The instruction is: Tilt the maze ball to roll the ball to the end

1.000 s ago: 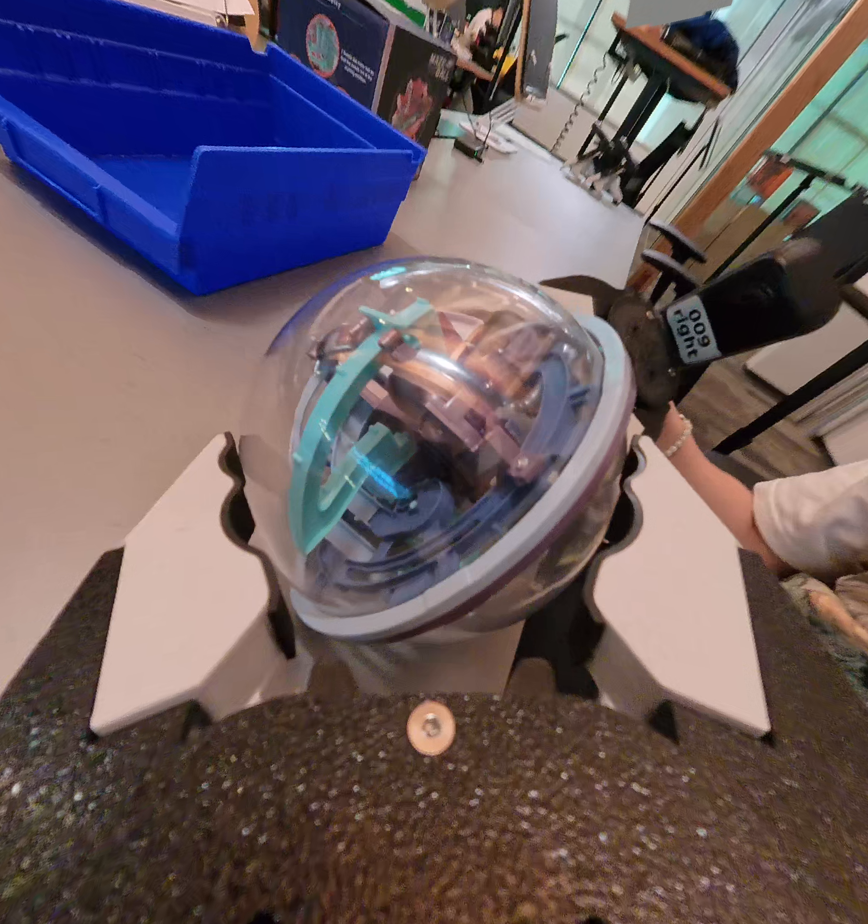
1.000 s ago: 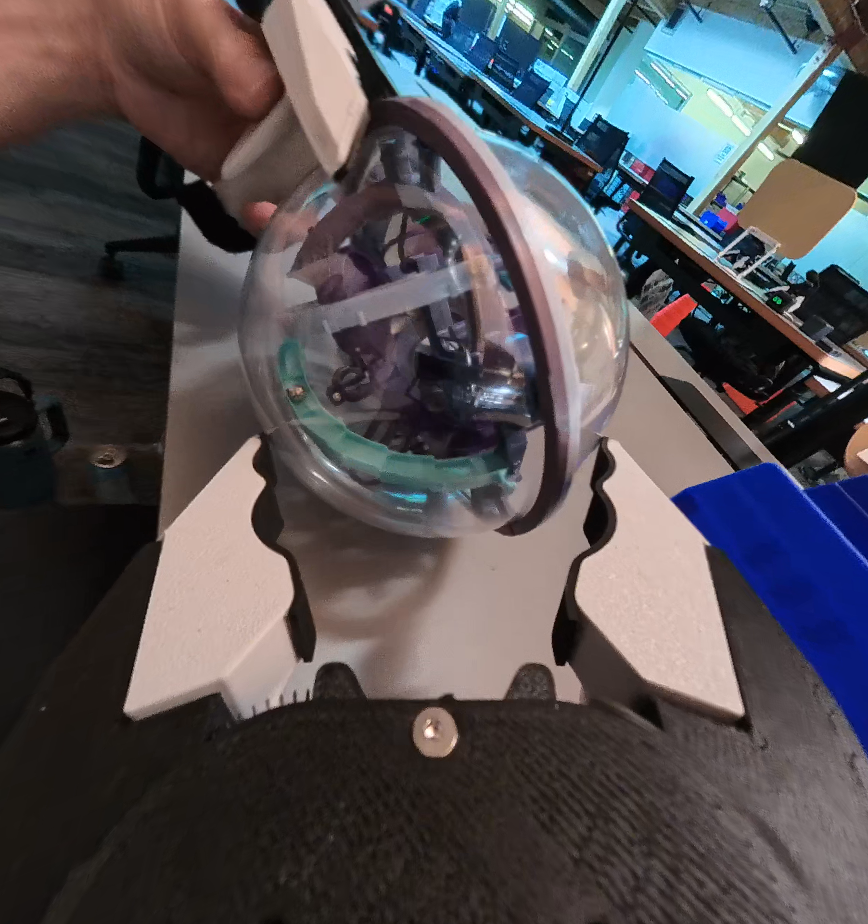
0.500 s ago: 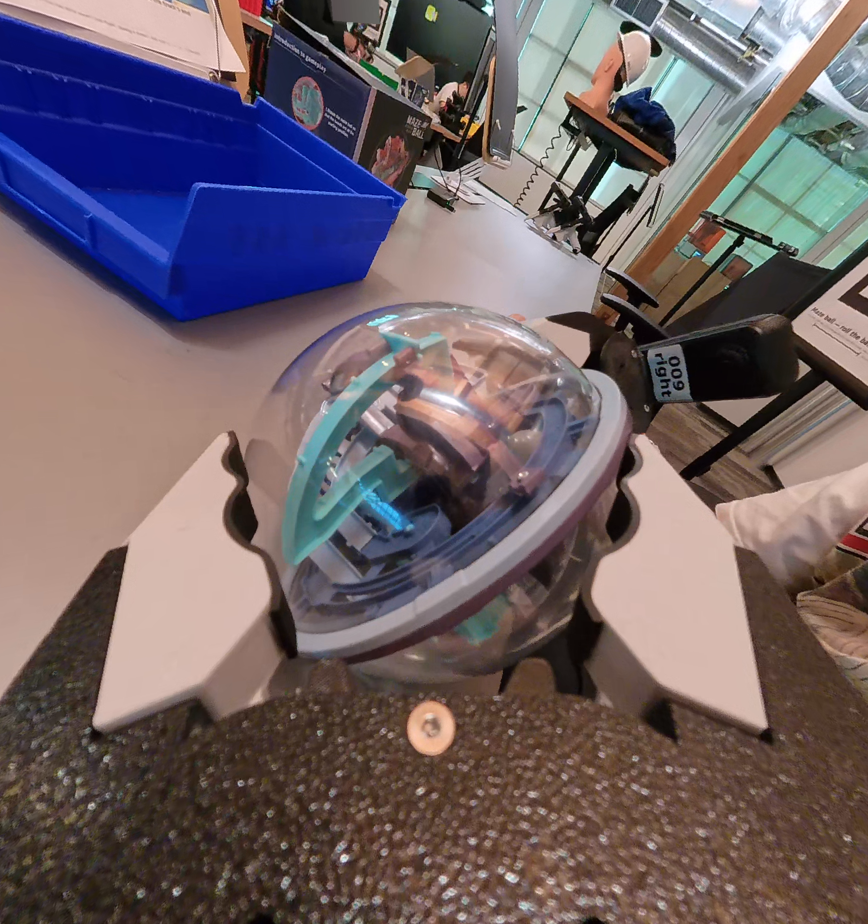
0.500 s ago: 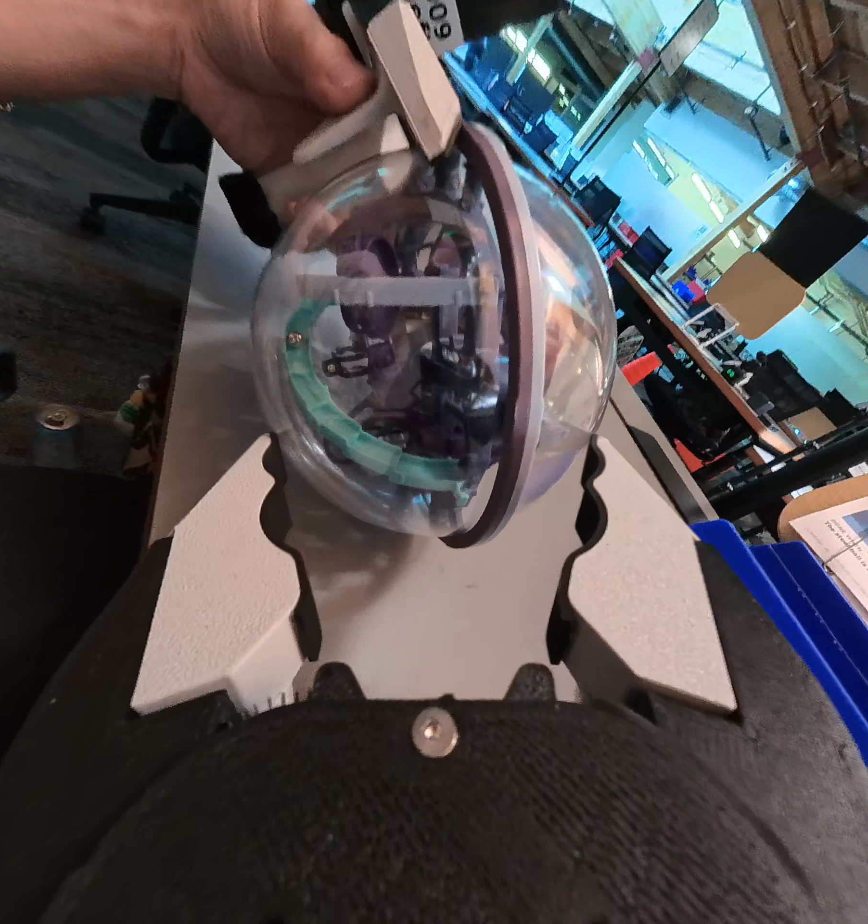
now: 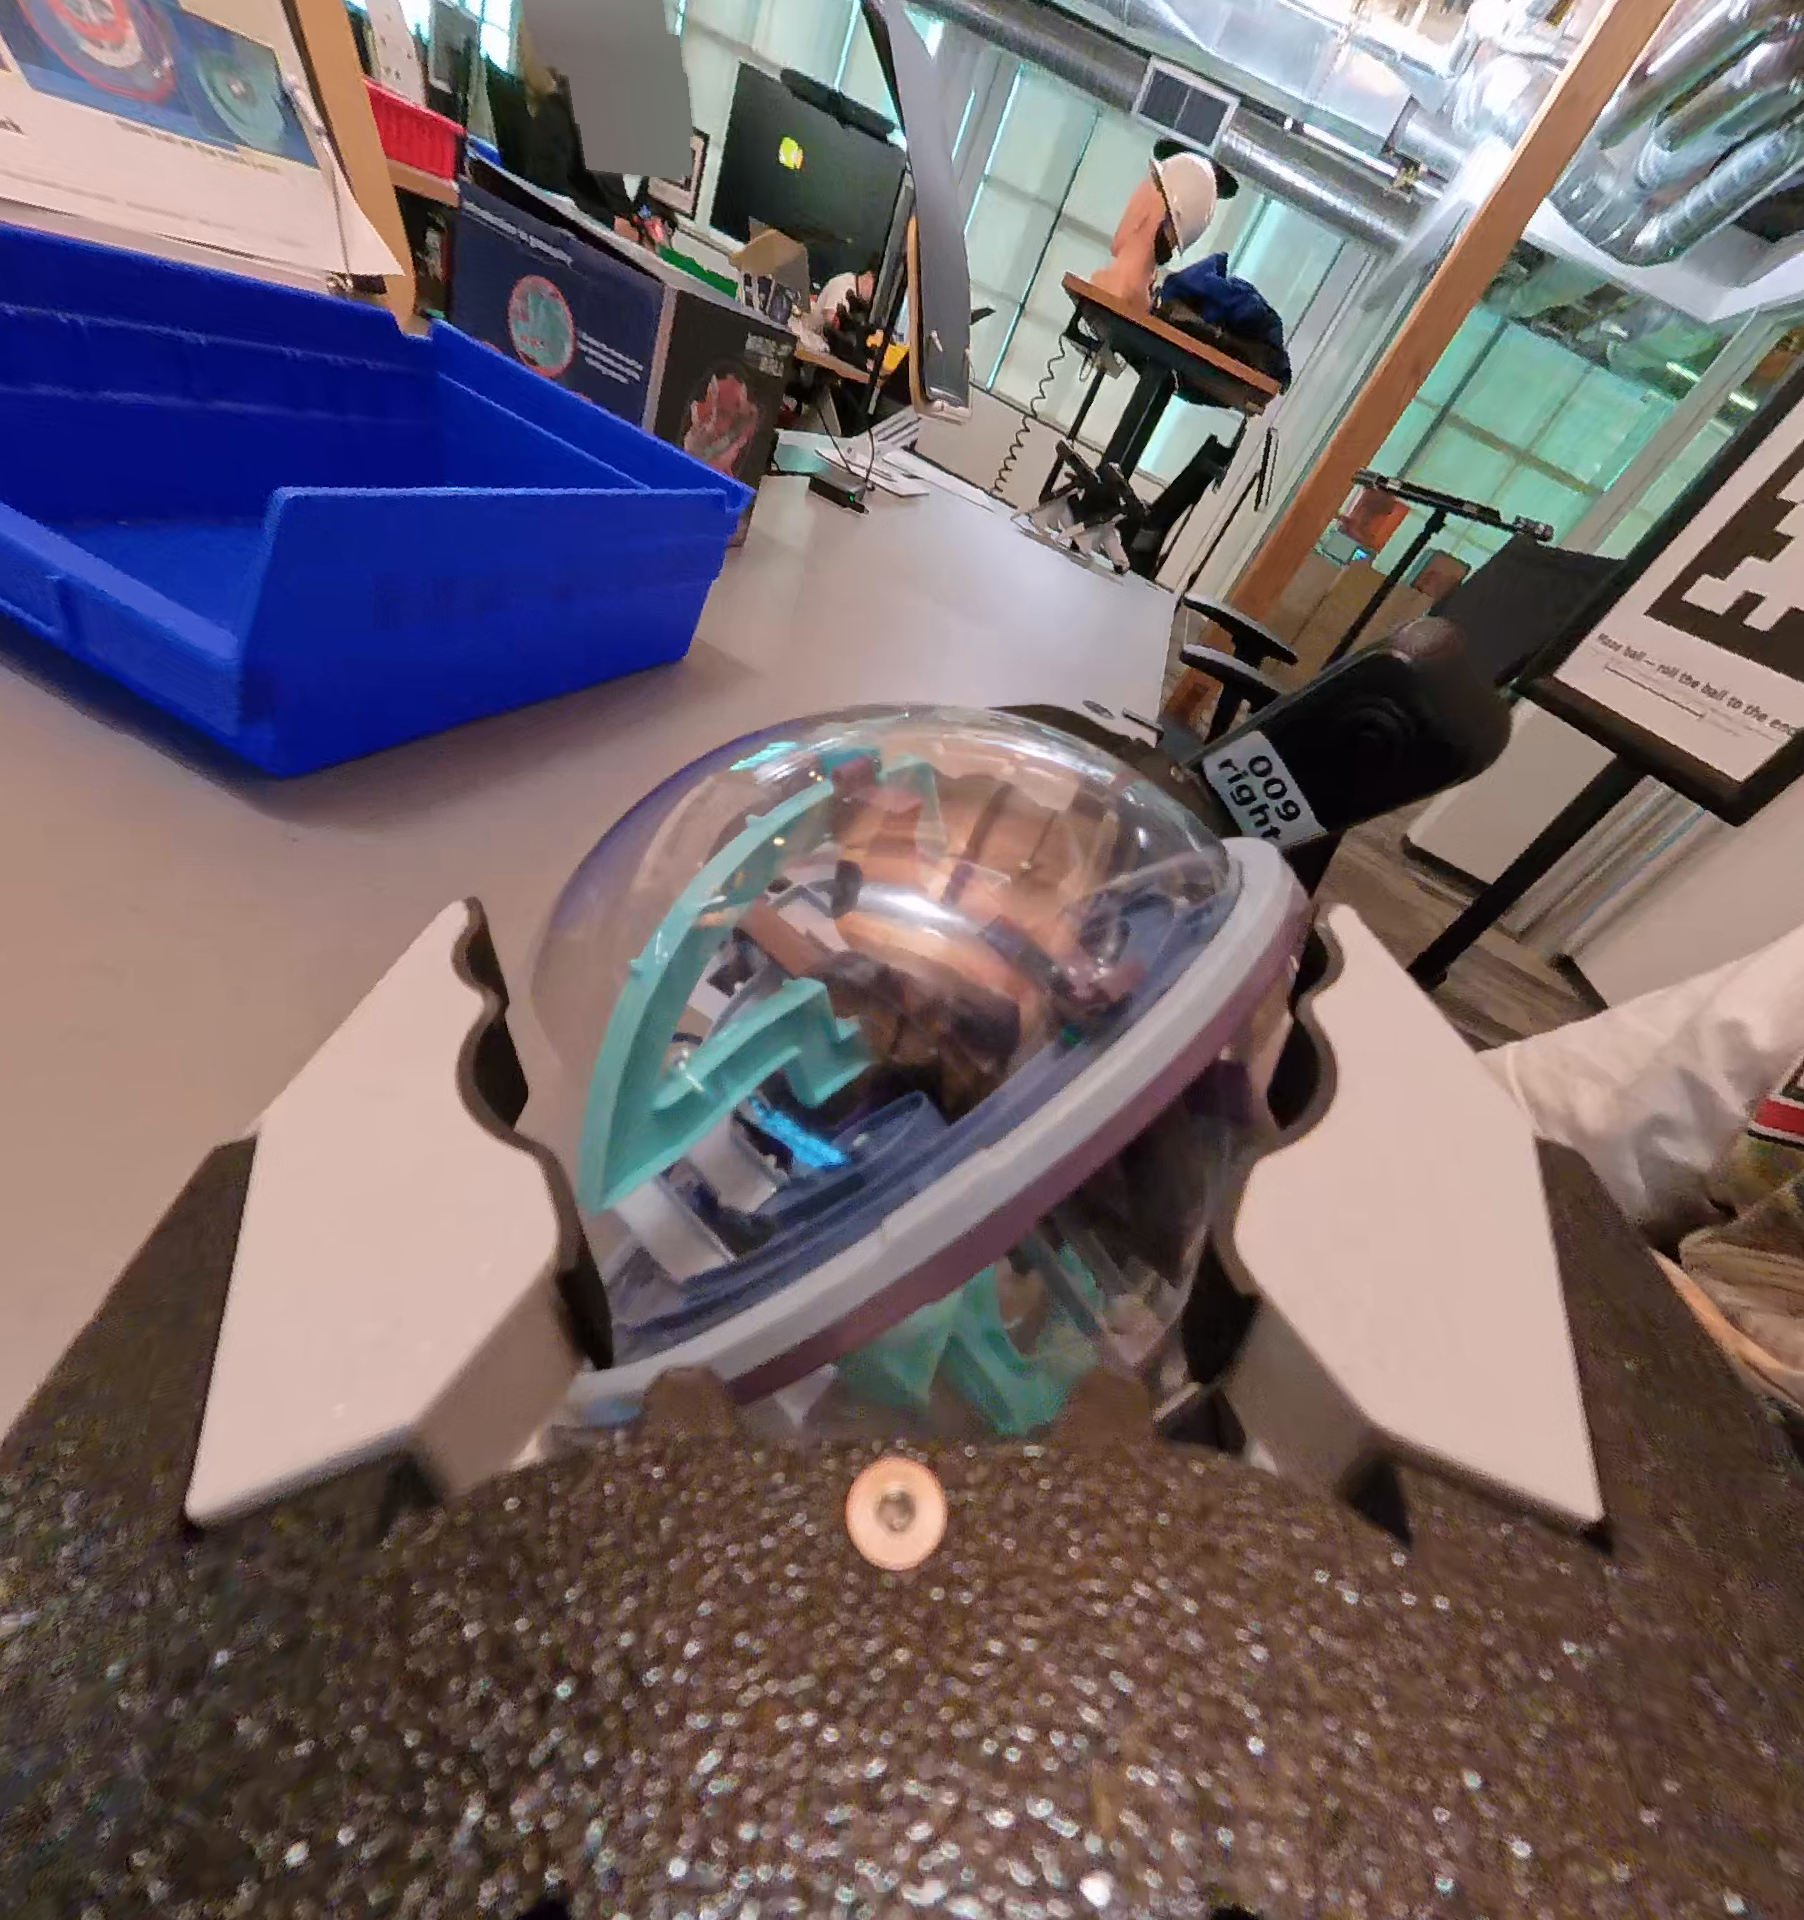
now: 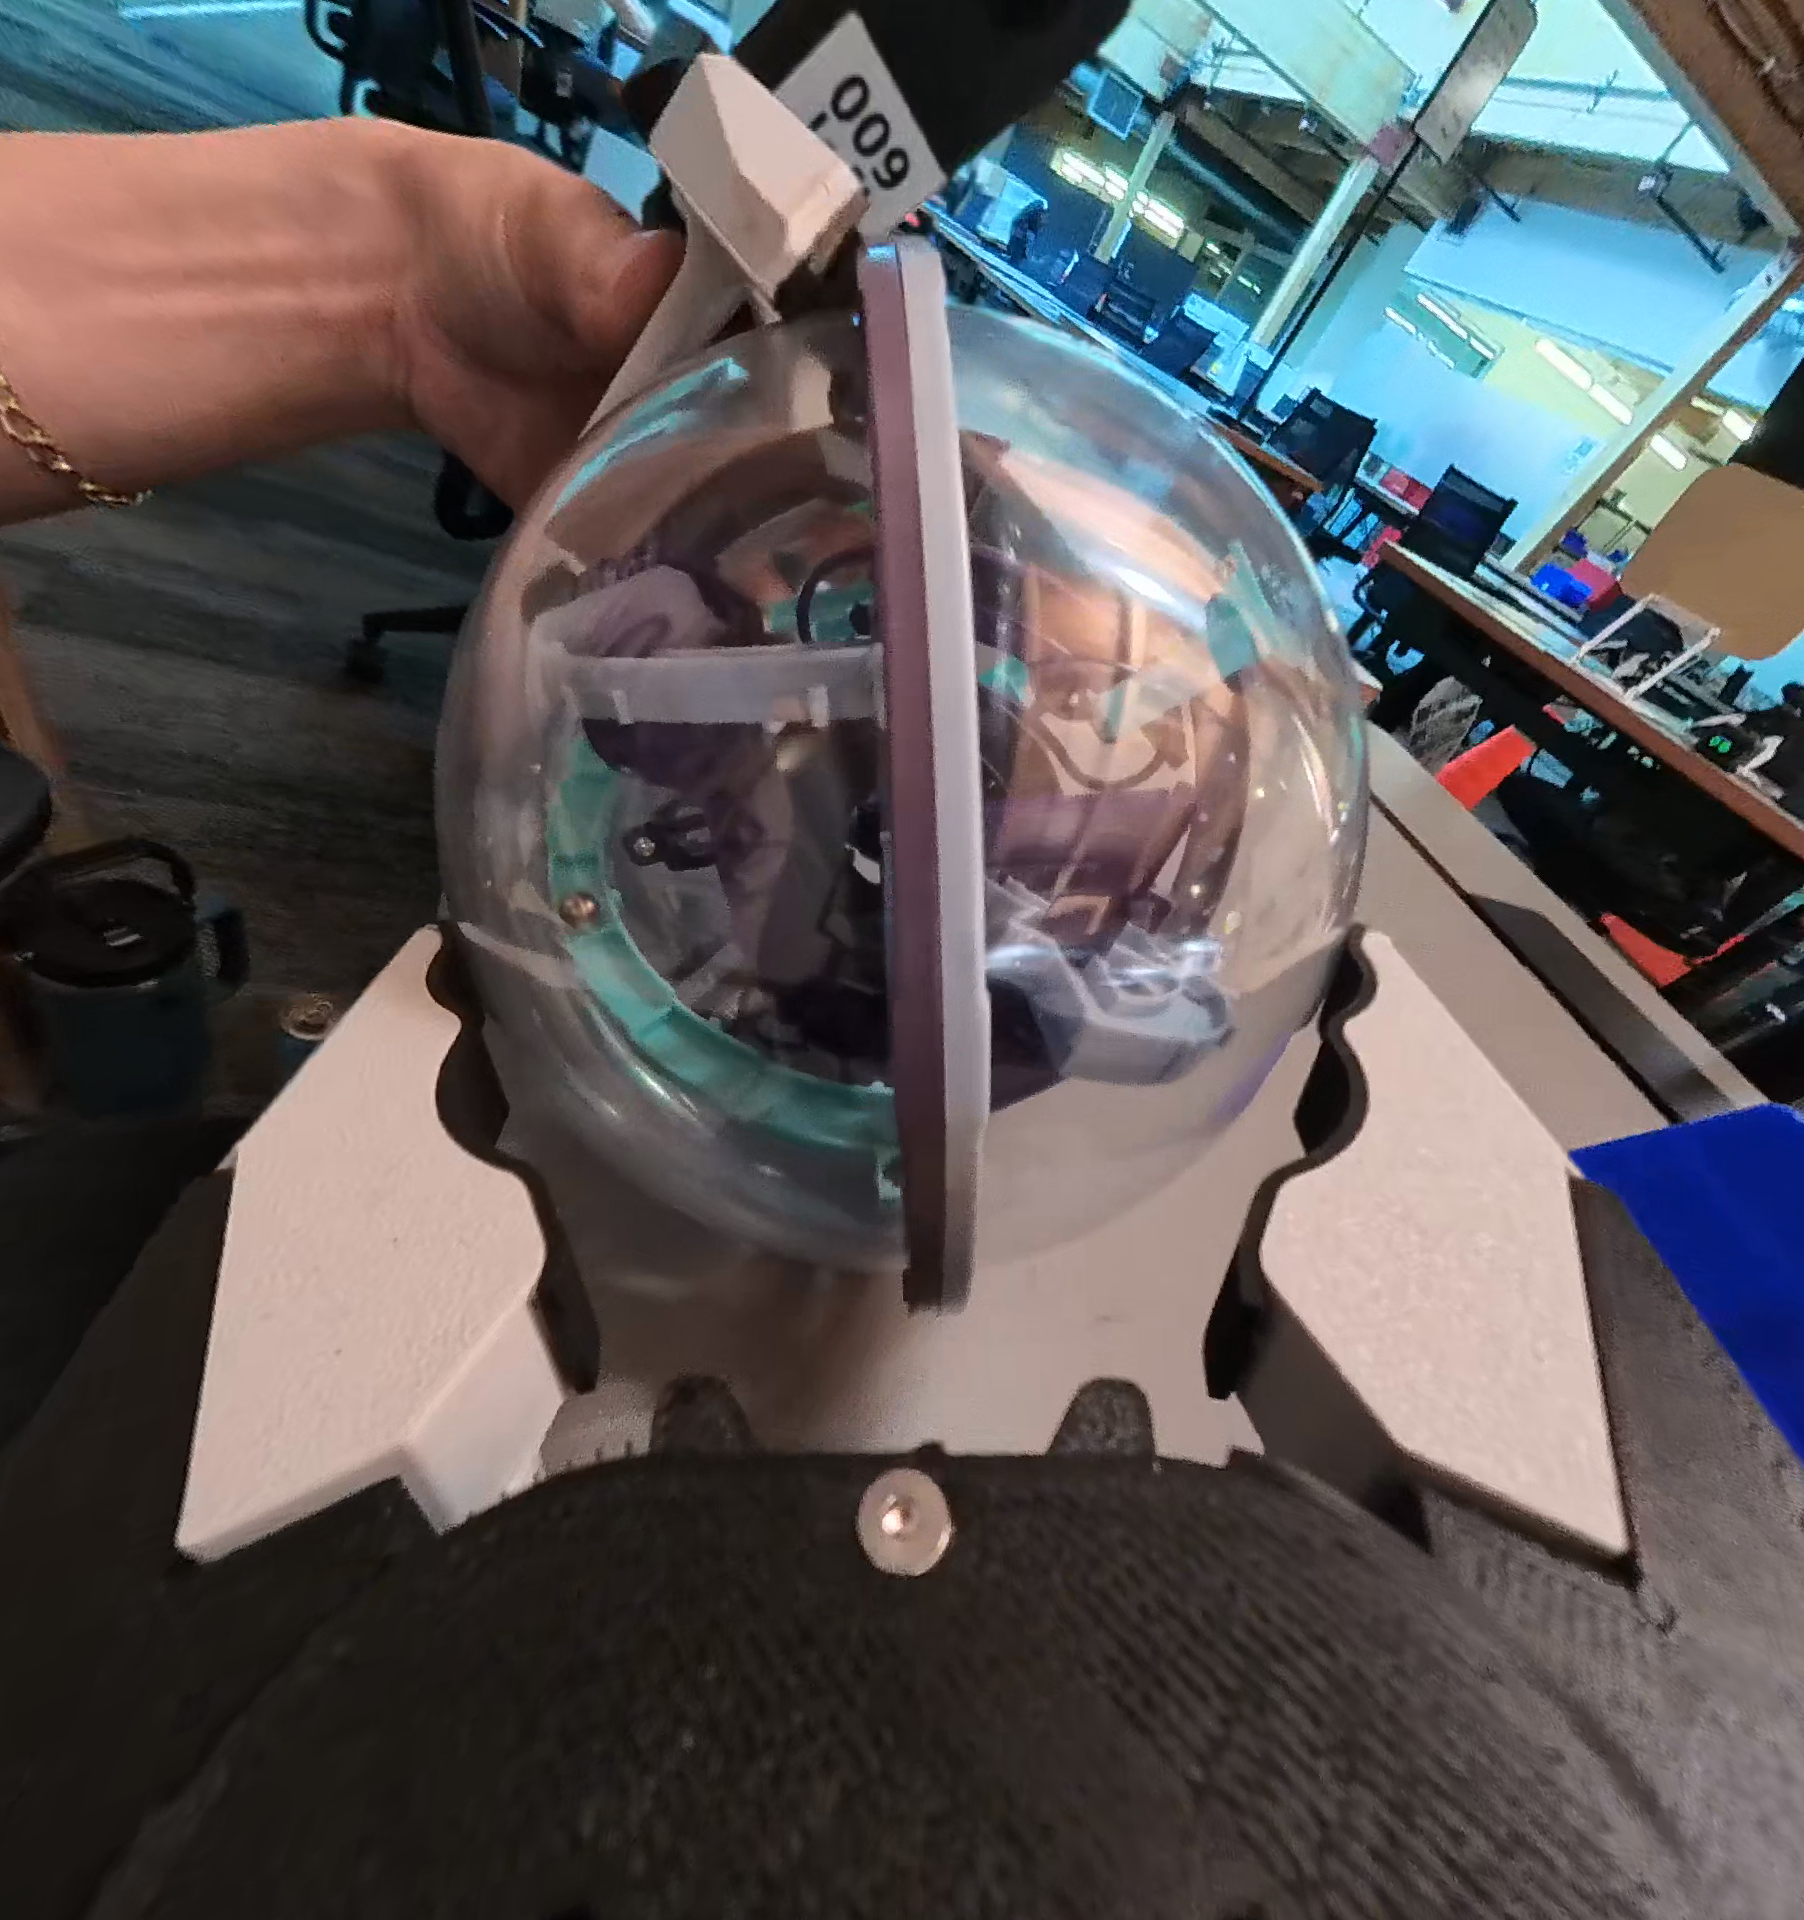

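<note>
1. My left claw (image 5: 903, 997) squeezes the clear maze ball (image 5: 908, 1039) between its fingers.
2. My right claw (image 6: 903, 997) hugs the same ball from the other side.
3. A blue bin (image 5: 306, 540) sits beyond my left claw.

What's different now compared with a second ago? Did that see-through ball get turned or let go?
The maze ball has been turned: its grey-purple seam band, slanted a second ago, now stands nearly upright in the right wrist view. The right gripper has widened and now brackets the ball. The left gripper still clamps it, and the blue bin stays on the table.
</note>
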A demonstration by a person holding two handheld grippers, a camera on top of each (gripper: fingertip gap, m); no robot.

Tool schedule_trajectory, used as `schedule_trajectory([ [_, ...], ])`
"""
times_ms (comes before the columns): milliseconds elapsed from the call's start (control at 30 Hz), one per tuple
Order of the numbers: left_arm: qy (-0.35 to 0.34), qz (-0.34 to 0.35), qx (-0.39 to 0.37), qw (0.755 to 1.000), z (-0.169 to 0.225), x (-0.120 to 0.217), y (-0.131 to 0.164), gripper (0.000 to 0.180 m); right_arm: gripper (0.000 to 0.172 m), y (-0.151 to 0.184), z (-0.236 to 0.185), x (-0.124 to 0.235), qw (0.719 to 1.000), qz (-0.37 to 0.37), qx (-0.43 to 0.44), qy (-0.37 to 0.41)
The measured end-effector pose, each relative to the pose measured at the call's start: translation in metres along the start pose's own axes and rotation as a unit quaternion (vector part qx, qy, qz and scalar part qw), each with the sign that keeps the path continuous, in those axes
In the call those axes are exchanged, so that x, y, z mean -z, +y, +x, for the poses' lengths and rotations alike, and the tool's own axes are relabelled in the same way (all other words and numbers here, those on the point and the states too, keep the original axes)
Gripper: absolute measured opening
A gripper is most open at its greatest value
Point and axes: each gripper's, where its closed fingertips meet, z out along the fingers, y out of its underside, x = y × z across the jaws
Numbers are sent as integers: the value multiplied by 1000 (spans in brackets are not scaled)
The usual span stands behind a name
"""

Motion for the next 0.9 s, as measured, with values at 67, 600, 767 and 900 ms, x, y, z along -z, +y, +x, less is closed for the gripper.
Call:
schedule_trajectory([
  [67,-4,7,1,1000,-3,1,-1,143,152,2,2,-1,1000,-7,-8,1],
  [600,-97,3,22,995,-31,7,-3,151,142,12,19,-1,997,-37,-50,46],
  [767,-102,-27,15,994,-26,9,2,142,141,13,19,-1,997,-42,-36,52],
  [900,-75,-45,16,996,-20,10,9,143,143,5,17,2,998,-33,-21,51],
])
